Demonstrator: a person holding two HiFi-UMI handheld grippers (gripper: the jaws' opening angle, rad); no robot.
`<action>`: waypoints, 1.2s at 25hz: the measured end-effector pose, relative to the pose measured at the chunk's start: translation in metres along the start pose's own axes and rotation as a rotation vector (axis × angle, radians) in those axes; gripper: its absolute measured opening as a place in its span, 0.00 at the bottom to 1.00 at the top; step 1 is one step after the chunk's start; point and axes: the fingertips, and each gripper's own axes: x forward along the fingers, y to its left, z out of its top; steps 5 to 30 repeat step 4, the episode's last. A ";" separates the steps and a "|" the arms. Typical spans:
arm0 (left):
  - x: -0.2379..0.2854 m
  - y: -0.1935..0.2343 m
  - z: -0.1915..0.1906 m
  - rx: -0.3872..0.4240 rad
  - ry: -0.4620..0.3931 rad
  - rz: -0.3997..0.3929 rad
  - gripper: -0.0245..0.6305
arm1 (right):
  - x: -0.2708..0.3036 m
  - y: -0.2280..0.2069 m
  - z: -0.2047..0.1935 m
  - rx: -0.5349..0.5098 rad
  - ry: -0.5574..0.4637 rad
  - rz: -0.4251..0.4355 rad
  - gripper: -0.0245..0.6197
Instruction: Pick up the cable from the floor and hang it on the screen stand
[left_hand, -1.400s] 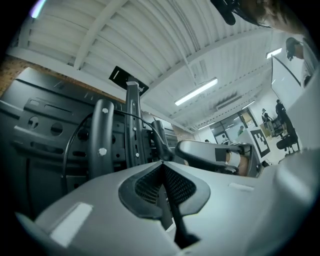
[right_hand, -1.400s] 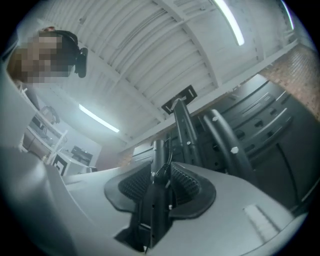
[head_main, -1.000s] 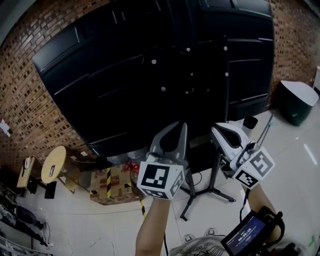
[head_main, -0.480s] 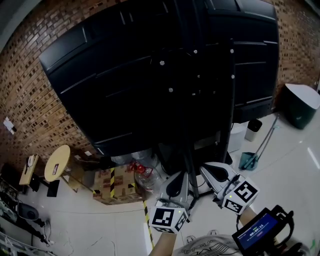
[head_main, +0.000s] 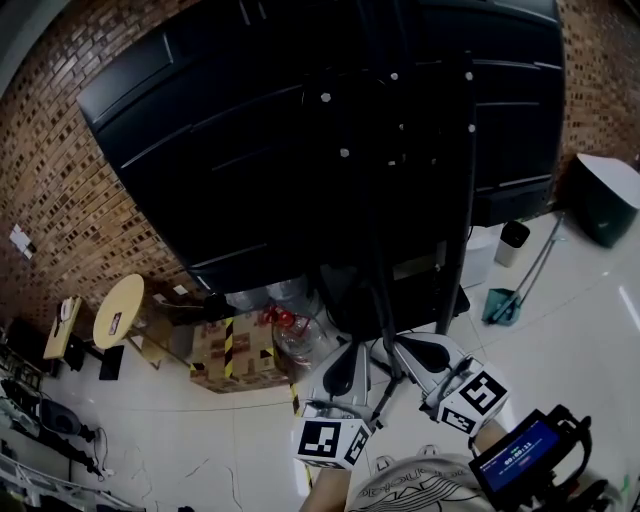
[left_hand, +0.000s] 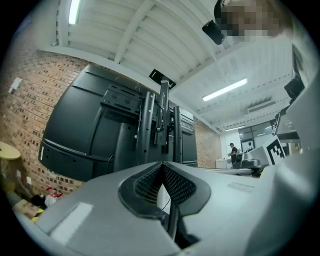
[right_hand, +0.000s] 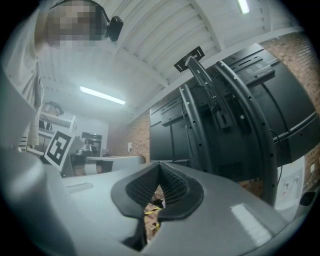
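Note:
The big black screen (head_main: 300, 150) shows its back, carried by the screen stand (head_main: 465, 200) with dark uprights and splayed legs on the pale floor. I cannot make out the cable with certainty in any view. My left gripper (head_main: 348, 350) is low, near the stand's foot, with its pads closed together and nothing between them. My right gripper (head_main: 402, 345) is just to its right, also shut and empty. The stand's uprights (left_hand: 162, 120) rise right in front in the left gripper view. In the right gripper view the curved uprights (right_hand: 205, 110) stand close ahead.
A cardboard box with yellow-black tape (head_main: 235, 345) and clear bottles (head_main: 295, 335) sit under the screen. A round wooden table (head_main: 118, 310) is at the left by the brick wall. A green dustpan (head_main: 497, 305), a small black bin (head_main: 512, 240) and a dark bin (head_main: 605, 195) stand at the right.
Both grippers have dropped from in front of the screen's lower edge down to the stand's foot, closer to me. Both stay shut and empty.

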 end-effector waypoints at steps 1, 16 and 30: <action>-0.001 0.002 -0.002 0.000 0.003 0.004 0.07 | 0.001 -0.001 -0.001 -0.003 0.004 -0.007 0.04; -0.003 0.007 -0.011 -0.008 0.014 0.011 0.07 | 0.002 -0.006 -0.005 -0.004 0.006 -0.018 0.04; -0.003 0.007 -0.011 -0.008 0.014 0.011 0.07 | 0.002 -0.006 -0.005 -0.004 0.006 -0.018 0.04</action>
